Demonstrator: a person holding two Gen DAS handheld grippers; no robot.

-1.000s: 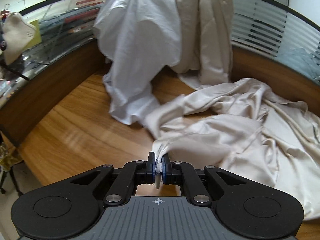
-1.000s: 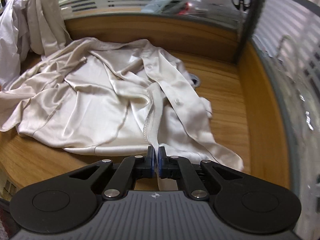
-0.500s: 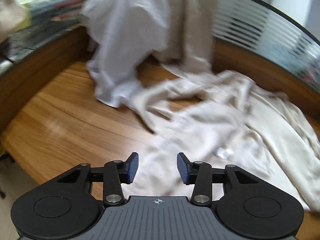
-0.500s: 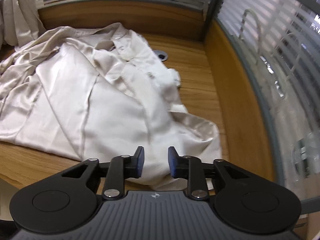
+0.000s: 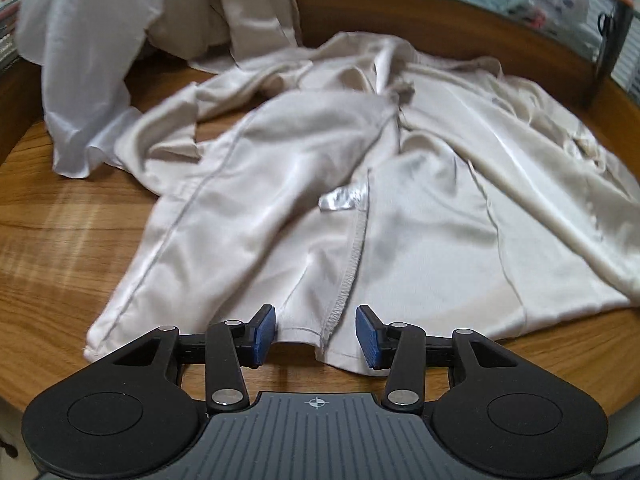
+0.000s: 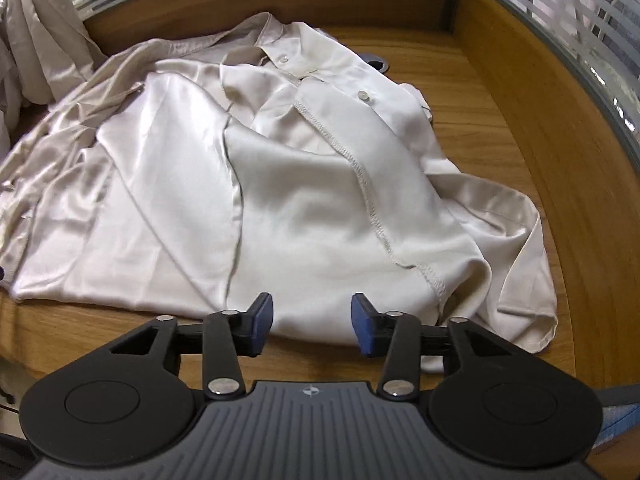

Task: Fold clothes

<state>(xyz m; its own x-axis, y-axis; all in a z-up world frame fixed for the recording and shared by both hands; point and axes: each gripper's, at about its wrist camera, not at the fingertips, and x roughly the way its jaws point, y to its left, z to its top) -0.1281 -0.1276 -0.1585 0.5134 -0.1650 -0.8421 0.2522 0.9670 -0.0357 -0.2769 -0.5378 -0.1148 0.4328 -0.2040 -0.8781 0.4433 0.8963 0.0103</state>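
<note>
A cream satin shirt (image 5: pixel 420 220) lies spread and rumpled on the wooden table (image 5: pixel 60 248), inside out with a stitched seam showing. In the left wrist view my left gripper (image 5: pixel 316 336) is open at the shirt's near hem, the seam end lying between its blue pads. In the right wrist view the same cream satin shirt (image 6: pixel 304 208) shows its buttons and collar at the far end. My right gripper (image 6: pixel 312 330) is open at the near hem, holding nothing.
A white garment (image 5: pixel 84 48) and a beige one (image 5: pixel 244 4) hang over the partition at the back left. A wooden wall with frosted glass (image 6: pixel 560 64) curves round the table's far and right sides. A grommet (image 6: pixel 378 64) sits by the collar.
Both grippers were shut on the shirt's hem a second ago and have since opened and let it go. The shirt now lies flatter. Both cameras have moved in closer over the hem.
</note>
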